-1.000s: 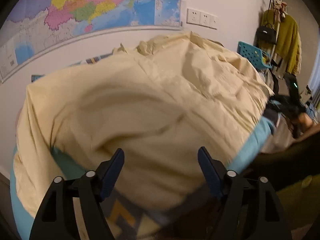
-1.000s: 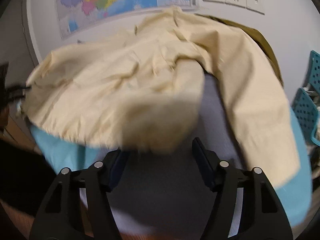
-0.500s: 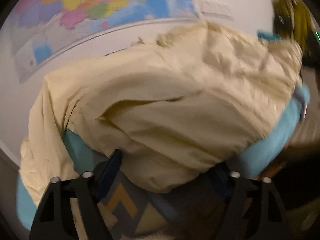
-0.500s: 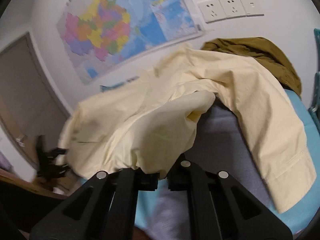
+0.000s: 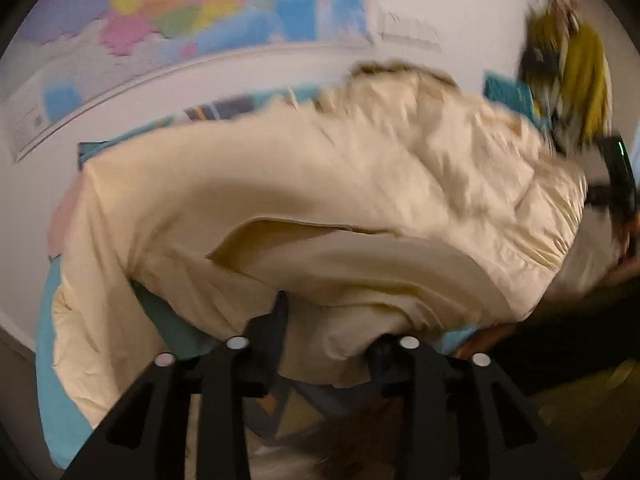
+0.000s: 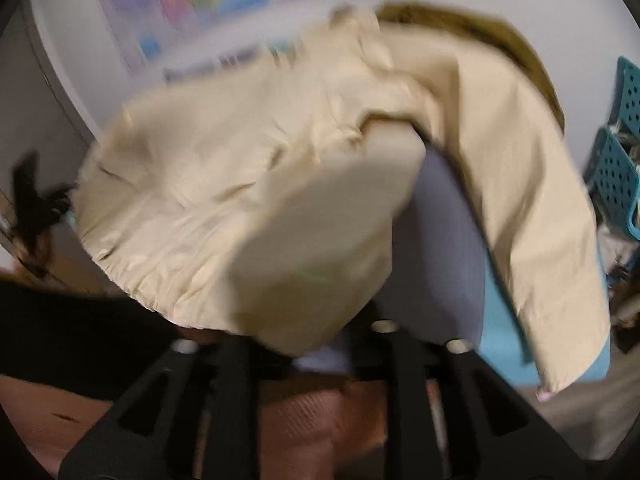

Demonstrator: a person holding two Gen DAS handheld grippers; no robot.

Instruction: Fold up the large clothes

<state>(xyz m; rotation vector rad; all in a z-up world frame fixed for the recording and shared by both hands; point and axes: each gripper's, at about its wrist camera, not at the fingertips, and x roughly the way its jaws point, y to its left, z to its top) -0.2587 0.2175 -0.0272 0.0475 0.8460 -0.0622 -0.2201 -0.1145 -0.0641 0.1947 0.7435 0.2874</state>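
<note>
A large cream garment (image 5: 320, 184) lies spread and rumpled over a blue-covered table (image 5: 52, 360). My left gripper (image 5: 328, 332) is at its near hem; the jaws are closing with a bunch of the cloth between them, and one fingertip is hidden under it. In the right wrist view the same garment (image 6: 240, 168) has a folded flap hanging over my right gripper (image 6: 304, 344). Its jaws are opening and the flap's edge still lies between them. One long sleeve (image 6: 540, 240) trails down the table's right side.
An olive garment (image 6: 520, 48) lies at the table's far end by the wall. Teal perforated baskets (image 6: 616, 184) stand to the right. A map (image 5: 160, 12) hangs on the wall, and yellow-green clothes (image 5: 580, 80) hang on a rack. A dark sleeve (image 6: 80, 340) crosses low left.
The left jaws have narrowed around the near hem. The right jaws shut on the flap, lifted it, and have parted again. Both views are blurred by motion.
</note>
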